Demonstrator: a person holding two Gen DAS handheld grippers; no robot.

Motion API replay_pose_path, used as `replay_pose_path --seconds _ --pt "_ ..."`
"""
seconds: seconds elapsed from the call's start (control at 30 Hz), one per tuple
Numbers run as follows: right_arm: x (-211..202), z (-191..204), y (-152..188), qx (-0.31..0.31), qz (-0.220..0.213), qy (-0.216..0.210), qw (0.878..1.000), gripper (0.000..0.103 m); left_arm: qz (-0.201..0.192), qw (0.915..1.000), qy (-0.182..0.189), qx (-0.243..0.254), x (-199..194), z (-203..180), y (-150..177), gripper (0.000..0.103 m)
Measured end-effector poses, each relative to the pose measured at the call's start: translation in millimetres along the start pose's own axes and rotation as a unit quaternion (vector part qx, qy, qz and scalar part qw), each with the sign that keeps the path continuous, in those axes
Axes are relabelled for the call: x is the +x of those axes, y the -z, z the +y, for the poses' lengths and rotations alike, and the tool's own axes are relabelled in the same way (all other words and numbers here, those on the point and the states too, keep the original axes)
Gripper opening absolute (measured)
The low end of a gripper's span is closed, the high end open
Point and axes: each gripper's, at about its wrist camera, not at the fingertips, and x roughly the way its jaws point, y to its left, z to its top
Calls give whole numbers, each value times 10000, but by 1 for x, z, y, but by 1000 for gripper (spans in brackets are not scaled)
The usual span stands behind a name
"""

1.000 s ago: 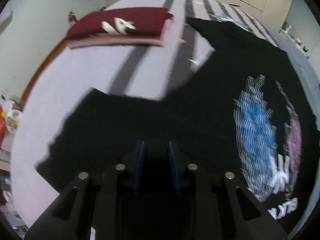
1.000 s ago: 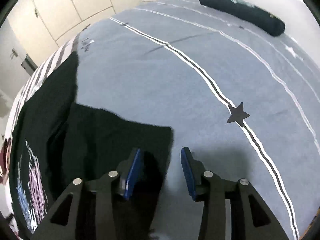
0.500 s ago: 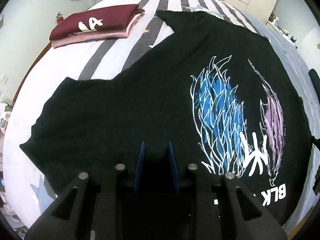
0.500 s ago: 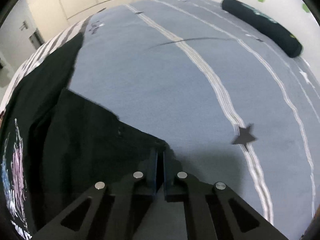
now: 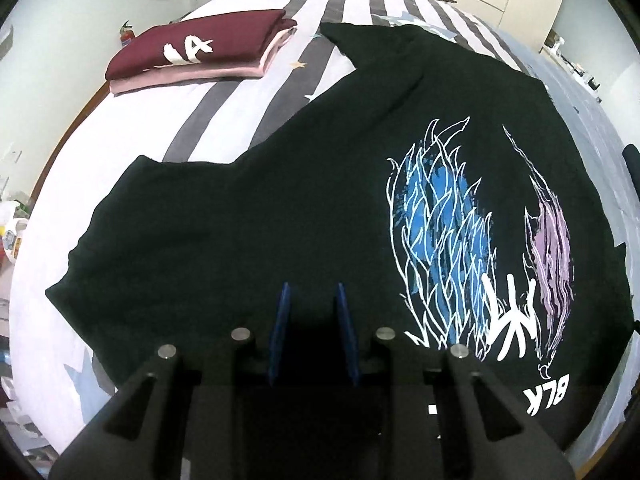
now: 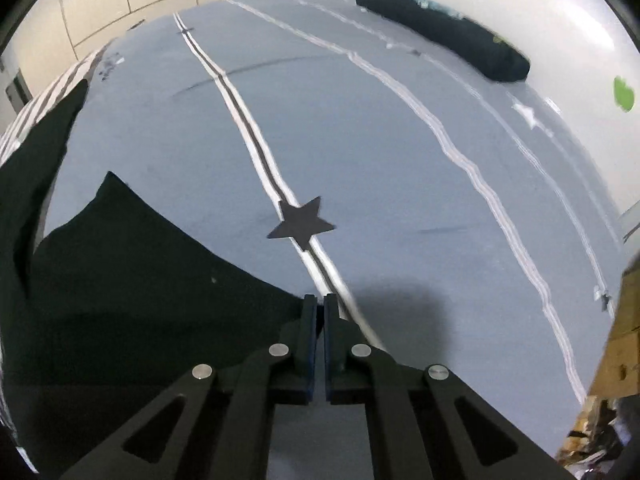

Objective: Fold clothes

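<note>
1. The right gripper (image 6: 316, 312) was seen pressed together on the tip of the black T-shirt (image 5: 280, 208), apparently the corner of a sleeve or shoulder. So little cloth was caught between the pads that it could be judged likely to slip out if the corner were pulled hard or lifted fast.
2. The left gripper (image 5: 310, 320) was held with its blue pads a narrow gap apart and dark cloth filling the gap. Whether the fabric was truly pinched could not be told; a loose hold there would let one side drop and leave the fold crooked.
3. If the two corners were carried over unevenly, the shirt could be dragged across the bedspread (image 6: 380, 152) and bunched instead of folded flat.
4. The near sleeve (image 5: 120, 216) was spread out to the left and could be trapped under the body if not tucked in first.
5. The T-shirt was laid flat on the bed, print side up, straddling the striped part of the cover and the grey-blue part.
6. It was black, with a blue-and-white feathered print (image 5: 440, 232), a mauve one beside it, and white lettering near the hem.
7. A stack of folded clothes (image 5: 200, 54), maroon on pink, lay well apart from it at the far left of the bed.
</note>
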Motion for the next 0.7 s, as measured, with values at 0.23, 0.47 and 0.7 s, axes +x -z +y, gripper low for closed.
replay_pose_path --seconds 0.23,0.47,0.7 --pt "-13 -17 -3 70 -148 -171 9997 0 25 10000 12 -65 4 9 3 22" --pt "-14 66 -33 -574 -377 -1301 9891 20 -3 9999 112 -24 6 6 -2 22" --pt "13 144 -58 -1176 -443 -1497 9807 28 -69 9998 152 98 5 8 -8 22"
